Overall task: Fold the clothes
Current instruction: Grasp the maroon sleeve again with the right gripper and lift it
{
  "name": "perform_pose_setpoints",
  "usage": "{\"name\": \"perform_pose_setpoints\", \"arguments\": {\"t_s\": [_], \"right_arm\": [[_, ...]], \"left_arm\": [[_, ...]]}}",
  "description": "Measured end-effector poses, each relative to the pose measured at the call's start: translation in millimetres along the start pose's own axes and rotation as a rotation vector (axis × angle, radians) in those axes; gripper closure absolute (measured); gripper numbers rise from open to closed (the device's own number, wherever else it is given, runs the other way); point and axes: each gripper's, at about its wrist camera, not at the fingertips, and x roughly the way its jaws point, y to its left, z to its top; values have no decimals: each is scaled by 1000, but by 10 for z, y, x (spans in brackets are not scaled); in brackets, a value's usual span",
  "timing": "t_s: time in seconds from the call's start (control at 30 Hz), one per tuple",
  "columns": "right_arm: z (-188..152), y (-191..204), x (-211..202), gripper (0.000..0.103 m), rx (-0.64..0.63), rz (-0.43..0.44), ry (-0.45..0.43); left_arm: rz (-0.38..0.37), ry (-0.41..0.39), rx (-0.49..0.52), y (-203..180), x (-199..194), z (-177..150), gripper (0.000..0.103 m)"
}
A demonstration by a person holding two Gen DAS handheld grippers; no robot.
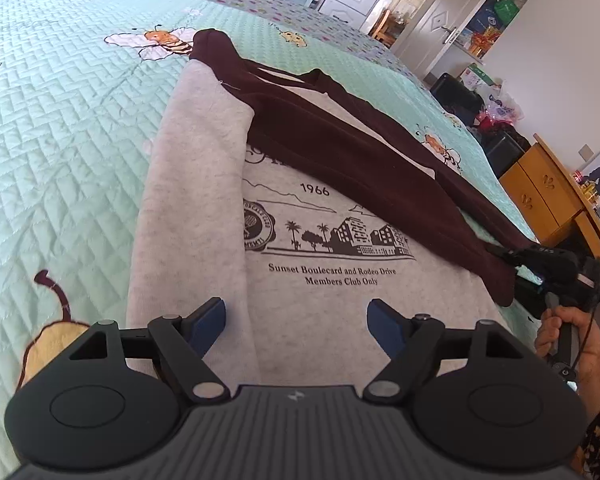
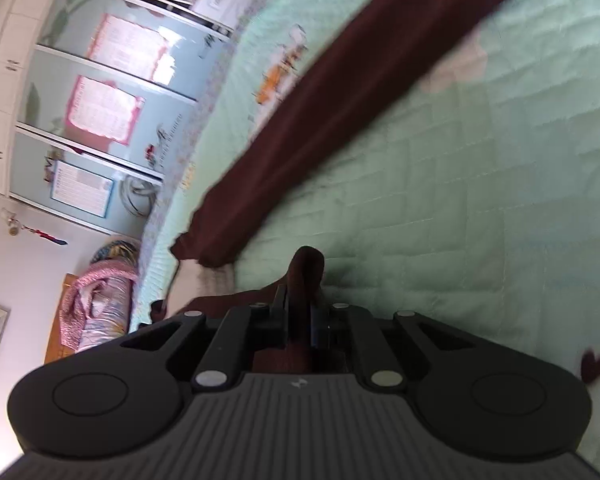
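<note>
Left wrist view, item one: grey marl fleece sweatshirt with dark maroon sleeves and a black printed club emblem (image 1: 300, 208), lay flat across the centre of the frame on a mint-green quilted bedspread with bee motifs (image 1: 60, 120). Near side panel was already turned inward along the left of the frame; one maroon sleeve (image 1: 380, 176) ran diagonally from upper centre to the right edge, over the print.

Item two: left gripper (image 1: 296, 324), bottom centre, blue pads spread wide, nothing between them, hovering above the sweatshirt's lower hem area.

Item three: right gripper (image 1: 518, 266), right edge of the frame, worked by the person's hand (image 1: 560, 334). In the right wrist view this gripper (image 2: 300, 320) had its fingers pinched together on a bunched fold of maroon cuff fabric, which poked out above the pads; the rest of the sleeve trailed away toward the upper right, blurred.

Handling note, judged: soft, light, limp knit; it would drape and sag from any single pinch and crease readily, though fleece should not slip between pads. Best holds would seem to be cuff ends, hem corners and shoulder seams, where the layers are thicker
</note>
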Motion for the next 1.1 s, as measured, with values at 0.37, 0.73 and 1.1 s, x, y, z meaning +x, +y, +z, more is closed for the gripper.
{"name": "perform_pose_setpoints", "arguments": {"t_s": [0.37, 0.73, 1.1], "right_arm": [[-240, 1230, -330, 94, -211, 245, -14], [-1574, 2425, 39, 94, -649, 403, 305], [-2185, 2392, 266, 94, -697, 379, 462]], "left_arm": [[-50, 2, -75, 39, -274, -45, 22], [-172, -67, -275, 535, -614, 68, 22], [-96, -74, -306, 820, -655, 119, 22]]}}
